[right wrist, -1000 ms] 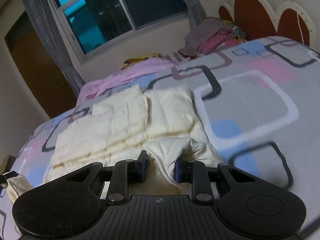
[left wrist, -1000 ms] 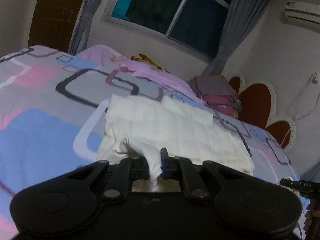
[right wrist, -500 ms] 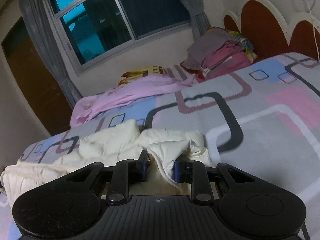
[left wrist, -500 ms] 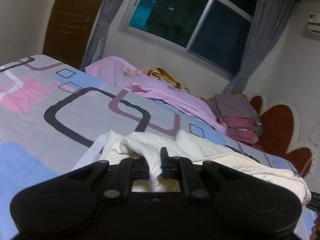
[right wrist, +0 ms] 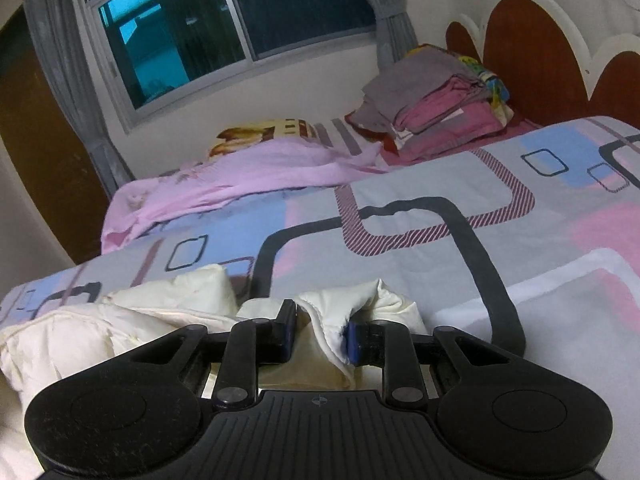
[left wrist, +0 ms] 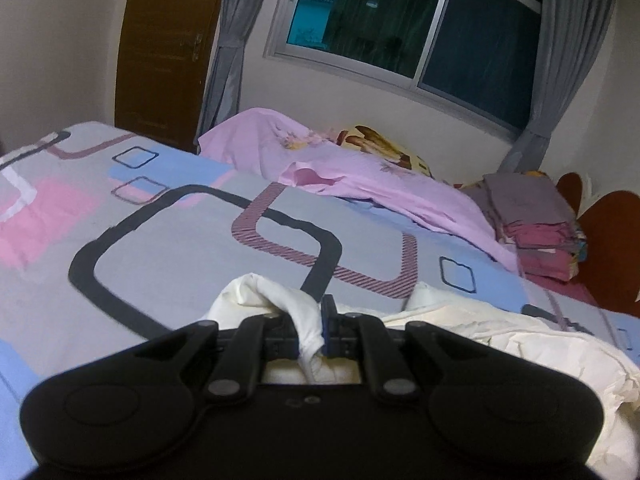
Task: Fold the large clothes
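A large cream quilted garment (left wrist: 500, 332) lies bunched on the patterned bedspread (left wrist: 192, 240). In the left wrist view my left gripper (left wrist: 316, 330) is shut on a twisted corner of the cream garment, and the rest trails off to the right. In the right wrist view my right gripper (right wrist: 320, 334) is shut on another thick fold of the cream garment (right wrist: 120, 324), whose bulk is heaped to the left. Both held corners sit low over the bed. The cloth under the gripper bodies is hidden.
A pink sheet (left wrist: 360, 176) lies crumpled along the bed's far side, with a yellow printed pillow (right wrist: 260, 132) behind it. A stack of folded grey and maroon clothes (right wrist: 436, 92) stands by the red headboard (right wrist: 540, 52). Window, grey curtains and a brown door (left wrist: 164, 48) line the far wall.
Both grippers have carried their held corners forward across the bed toward the window side. The cream garment, spread flat a second ago, has doubled over into a bunched heap.
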Demonstrator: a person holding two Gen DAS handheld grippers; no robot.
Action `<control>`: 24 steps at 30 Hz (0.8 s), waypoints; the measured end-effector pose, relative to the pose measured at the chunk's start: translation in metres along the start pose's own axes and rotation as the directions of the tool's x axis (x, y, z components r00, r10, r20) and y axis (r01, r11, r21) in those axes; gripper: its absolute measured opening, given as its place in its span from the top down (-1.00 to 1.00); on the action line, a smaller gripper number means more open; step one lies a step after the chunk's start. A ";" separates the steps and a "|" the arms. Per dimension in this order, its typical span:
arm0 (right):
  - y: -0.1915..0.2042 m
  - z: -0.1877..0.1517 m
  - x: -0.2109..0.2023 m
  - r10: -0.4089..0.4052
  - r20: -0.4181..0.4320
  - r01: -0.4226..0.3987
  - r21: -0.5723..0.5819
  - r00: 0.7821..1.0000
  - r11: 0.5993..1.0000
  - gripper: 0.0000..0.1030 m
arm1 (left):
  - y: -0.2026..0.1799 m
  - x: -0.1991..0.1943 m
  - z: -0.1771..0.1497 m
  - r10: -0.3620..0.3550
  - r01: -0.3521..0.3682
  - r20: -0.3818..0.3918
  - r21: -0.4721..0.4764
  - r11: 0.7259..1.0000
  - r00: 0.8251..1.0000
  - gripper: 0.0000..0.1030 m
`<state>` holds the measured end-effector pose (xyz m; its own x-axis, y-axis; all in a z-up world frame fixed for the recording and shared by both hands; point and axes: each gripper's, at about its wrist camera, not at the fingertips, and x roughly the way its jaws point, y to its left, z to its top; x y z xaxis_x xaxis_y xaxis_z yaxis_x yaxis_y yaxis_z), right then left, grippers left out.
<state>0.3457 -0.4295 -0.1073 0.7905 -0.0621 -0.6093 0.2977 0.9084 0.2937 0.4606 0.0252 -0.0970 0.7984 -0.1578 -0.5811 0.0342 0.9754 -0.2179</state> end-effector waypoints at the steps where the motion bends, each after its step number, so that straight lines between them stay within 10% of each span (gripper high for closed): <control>1: 0.000 -0.001 0.005 -0.006 -0.001 0.006 -0.004 1.000 1.000 0.52 | -0.002 0.005 0.000 0.011 -0.011 -0.002 0.009 1.000 1.000 0.84; 7: 0.003 -0.004 0.031 -0.038 -0.019 0.037 -0.036 0.999 0.999 0.21 | -0.013 0.038 -0.010 0.084 -0.081 -0.038 0.080 0.994 0.996 0.75; 11: 0.007 0.000 0.026 -0.083 0.049 0.086 -0.063 0.995 0.994 -0.86 | -0.011 0.047 -0.010 0.081 -0.078 -0.052 0.062 0.995 0.995 0.74; 17: 0.012 0.006 0.005 -0.052 0.141 0.068 -0.108 0.989 0.992 -0.91 | -0.001 0.029 -0.003 0.020 -0.019 -0.025 0.006 1.000 0.999 0.52; 21: 0.028 0.009 -0.017 -0.032 0.248 0.077 -0.173 0.968 0.982 -0.91 | 0.000 0.008 0.003 0.024 -0.028 0.069 0.059 0.998 0.997 -0.84; 24: 0.041 0.011 -0.031 0.005 0.310 0.061 -0.205 0.951 0.977 -0.91 | -0.002 -0.004 0.007 0.030 -0.047 0.109 0.154 0.987 0.994 -0.74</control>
<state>0.3392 -0.3947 -0.0683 0.9191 -0.1824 -0.3492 0.2294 0.9684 0.0981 0.4610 0.0248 -0.0888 0.8597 -0.1107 -0.4987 0.0892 0.9938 -0.0668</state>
